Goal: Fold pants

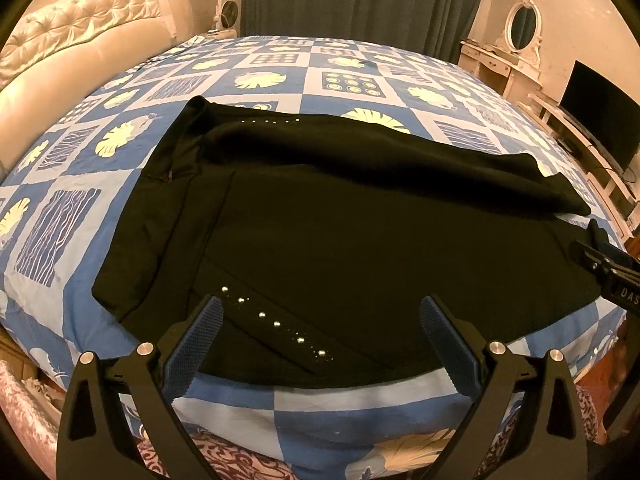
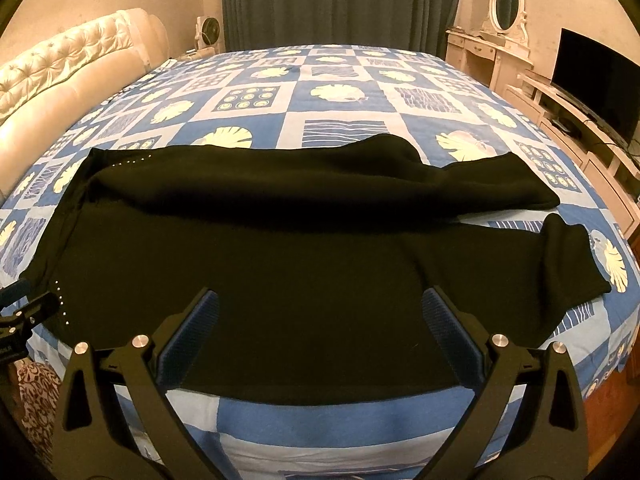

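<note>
Pants: the black fabric pants [image 1: 344,240] lie spread flat across the near part of the blue-and-white patchwork bedspread [image 1: 280,80], waistband towards the left, legs running to the right.
Left gripper: the black two-finger left gripper with blue ribbed pads [image 1: 320,340] hangs over the near hem of the waist area, fingers spread wide, nothing between them.
Right gripper: the matching black right gripper [image 2: 320,336] hangs over the thigh part of the near leg, fingers spread wide too, gripping nothing.
Hard to make out: the cloth is so dark that seams and folds mostly vanish; whether either set of pads touches the fabric cannot be told.
Cut off: in each view the other gripper appears only as a sliver at the frame edge, its fingers not readable there.
Only in left view: a slanted row of silver studs [image 1: 276,324] between the fingers, seen large, and a second stud row [image 1: 272,122] at the far waist corner.
Only in right view: both leg ends, the far leg [image 2: 500,184] lying apart from the near leg [image 2: 572,264], with a strip of bedspread showing between them.
Surroundings: cream tufted headboard [image 1: 80,24] at left, dark green curtain [image 2: 340,0] behind, black television screen [image 2: 596,80] at right.
</note>
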Action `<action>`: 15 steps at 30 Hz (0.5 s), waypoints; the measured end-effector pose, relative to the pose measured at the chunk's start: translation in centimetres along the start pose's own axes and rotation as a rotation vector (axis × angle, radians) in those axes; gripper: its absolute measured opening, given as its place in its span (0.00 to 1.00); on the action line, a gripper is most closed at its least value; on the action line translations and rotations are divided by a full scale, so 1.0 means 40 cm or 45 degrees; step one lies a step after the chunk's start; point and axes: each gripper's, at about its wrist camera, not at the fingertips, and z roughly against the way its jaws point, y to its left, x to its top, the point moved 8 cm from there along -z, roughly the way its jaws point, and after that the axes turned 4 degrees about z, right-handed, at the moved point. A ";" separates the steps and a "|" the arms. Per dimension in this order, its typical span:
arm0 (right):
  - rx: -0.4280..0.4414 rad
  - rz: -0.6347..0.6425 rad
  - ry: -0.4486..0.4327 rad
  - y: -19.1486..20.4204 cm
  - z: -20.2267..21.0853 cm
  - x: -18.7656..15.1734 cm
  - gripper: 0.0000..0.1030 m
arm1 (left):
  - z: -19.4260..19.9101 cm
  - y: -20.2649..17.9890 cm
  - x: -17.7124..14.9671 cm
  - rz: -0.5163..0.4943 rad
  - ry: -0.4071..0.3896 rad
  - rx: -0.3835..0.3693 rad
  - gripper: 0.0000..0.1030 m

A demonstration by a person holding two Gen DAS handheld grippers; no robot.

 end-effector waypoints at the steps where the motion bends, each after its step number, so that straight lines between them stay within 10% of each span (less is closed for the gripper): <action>1: 0.000 -0.001 0.001 -0.001 -0.001 -0.003 0.98 | -0.001 0.000 0.000 -0.001 0.001 0.000 0.95; 15: 0.006 0.006 0.022 0.005 -0.014 -0.011 0.98 | -0.005 0.014 0.001 0.005 0.005 0.007 0.95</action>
